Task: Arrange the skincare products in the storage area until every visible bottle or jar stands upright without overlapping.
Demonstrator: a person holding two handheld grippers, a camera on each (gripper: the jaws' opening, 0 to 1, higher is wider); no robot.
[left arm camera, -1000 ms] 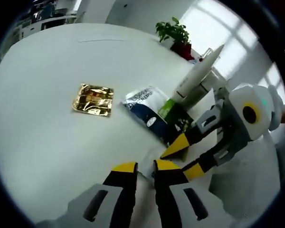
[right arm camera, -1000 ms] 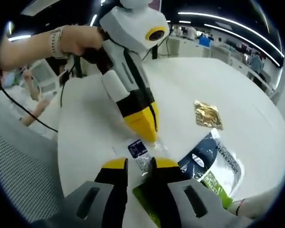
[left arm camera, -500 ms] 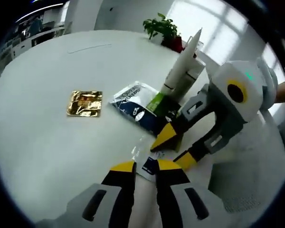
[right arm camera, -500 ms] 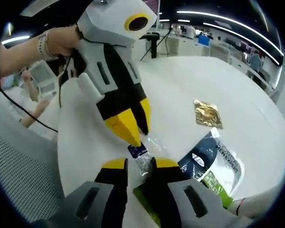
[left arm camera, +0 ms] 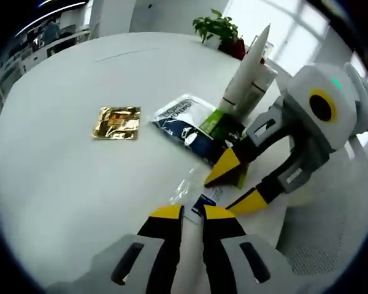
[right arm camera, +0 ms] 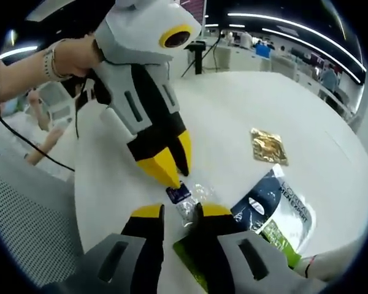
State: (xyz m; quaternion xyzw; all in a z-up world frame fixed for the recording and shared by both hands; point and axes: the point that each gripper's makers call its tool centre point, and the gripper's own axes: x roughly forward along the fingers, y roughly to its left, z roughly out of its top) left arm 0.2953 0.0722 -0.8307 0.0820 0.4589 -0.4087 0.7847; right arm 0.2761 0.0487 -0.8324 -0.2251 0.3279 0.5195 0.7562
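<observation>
A small clear sachet with a blue label (left arm camera: 202,200) (right arm camera: 180,195) lies on the white table (left arm camera: 61,177). My left gripper (left arm camera: 193,214) (right arm camera: 170,173) is shut on its labelled end. My right gripper (right arm camera: 181,212) (left arm camera: 238,184) stands open, and the sachet's other end reaches in between its jaws. A blue and white pouch (left arm camera: 183,124) (right arm camera: 273,205) lies flat beside a green sachet (left arm camera: 224,126) (right arm camera: 277,237). Behind them a white tube (left arm camera: 248,78) stands upright. A gold sachet (left arm camera: 116,122) (right arm camera: 268,147) lies apart from the rest.
A potted plant (left arm camera: 219,27) stands at the table's far edge. A person's hand with a wristband (right arm camera: 61,58) holds the left gripper. A grey mesh chair back (right arm camera: 24,226) is beside the table, and desks stand further back in the room.
The left gripper has swung down and nearer to the right gripper, its tips staying at the clear sachet's label. The sachet, pouch and gold sachet lie as before.
</observation>
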